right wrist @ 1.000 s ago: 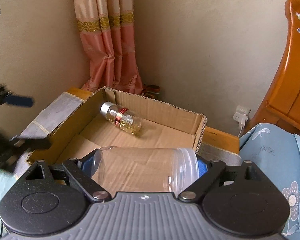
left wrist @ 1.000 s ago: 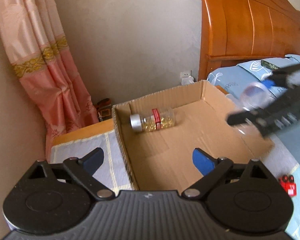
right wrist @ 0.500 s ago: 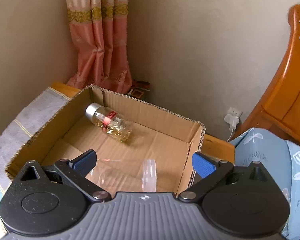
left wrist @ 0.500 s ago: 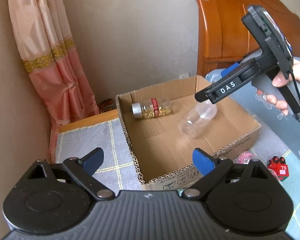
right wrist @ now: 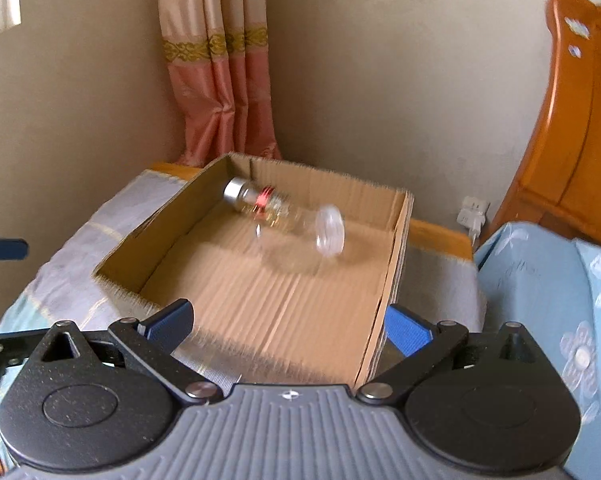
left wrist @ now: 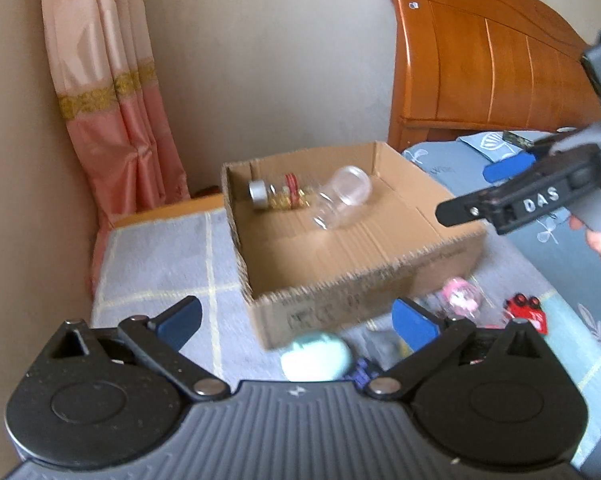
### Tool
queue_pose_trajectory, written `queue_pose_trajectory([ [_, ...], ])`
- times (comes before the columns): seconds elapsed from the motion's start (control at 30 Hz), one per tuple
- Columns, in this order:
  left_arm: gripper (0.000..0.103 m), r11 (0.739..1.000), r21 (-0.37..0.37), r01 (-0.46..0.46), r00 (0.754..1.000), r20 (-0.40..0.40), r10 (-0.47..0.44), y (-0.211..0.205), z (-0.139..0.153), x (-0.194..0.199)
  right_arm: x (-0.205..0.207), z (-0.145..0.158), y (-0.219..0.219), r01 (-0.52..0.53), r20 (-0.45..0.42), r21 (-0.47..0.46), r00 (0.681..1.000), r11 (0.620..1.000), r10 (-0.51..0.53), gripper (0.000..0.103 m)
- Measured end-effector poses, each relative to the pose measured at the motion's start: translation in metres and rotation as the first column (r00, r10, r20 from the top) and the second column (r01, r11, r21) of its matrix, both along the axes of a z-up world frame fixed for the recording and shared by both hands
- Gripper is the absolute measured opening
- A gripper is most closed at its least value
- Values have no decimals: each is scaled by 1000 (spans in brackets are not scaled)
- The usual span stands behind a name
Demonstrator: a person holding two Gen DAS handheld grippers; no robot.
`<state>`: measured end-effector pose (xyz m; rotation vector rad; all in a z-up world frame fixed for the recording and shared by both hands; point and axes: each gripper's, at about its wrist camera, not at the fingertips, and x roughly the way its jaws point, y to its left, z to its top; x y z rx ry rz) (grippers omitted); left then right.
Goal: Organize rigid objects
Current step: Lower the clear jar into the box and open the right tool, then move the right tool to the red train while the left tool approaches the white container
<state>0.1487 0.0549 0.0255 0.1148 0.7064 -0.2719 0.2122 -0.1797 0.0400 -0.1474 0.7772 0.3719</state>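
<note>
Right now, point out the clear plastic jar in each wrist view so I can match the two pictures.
Left wrist view: the clear plastic jar lies on its side at the far end of the cardboard box, upper centre, right of the silver-capped bottle.
Right wrist view: the same jar lies mid-frame in the box, right of and nearer than that bottle.
Shared landmark: the silver-capped bottle.
</note>
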Motion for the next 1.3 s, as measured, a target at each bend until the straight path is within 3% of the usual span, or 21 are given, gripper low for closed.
queue_pose_trajectory([
  [0.3,101,999,-27,-20,998,-55,18,-13,-26,-29,-61,-28,-44,137,37,34,990,990,-139,103],
  [0.4,101,999,-51,-5,997,-79,1,-17,-32,-36,-77,-47,-62,150,13,25,989,988,-150,103],
  [0.77,101,991,-34,129,984,-119,-132,-52,-52,-51,-109,-111,-79,98,-62,-54,993,994,-102,103],
  [0.93,101,991,-41,131,981,-141,-136,-64,-65,-49,-109,-121,-75,92,-60,-63,994,994,-96,103],
  [1.07,101,993,4,119,986,-115,-118,-70,-71,-48,-111,-124,-74,73,-42,-46,996,996,-74,103],
  [1.3,101,995,25,98,984,-152,-93,-68,-80,-44,-113,-126,-76,59,-21,-37,998,998,-60,103],
])
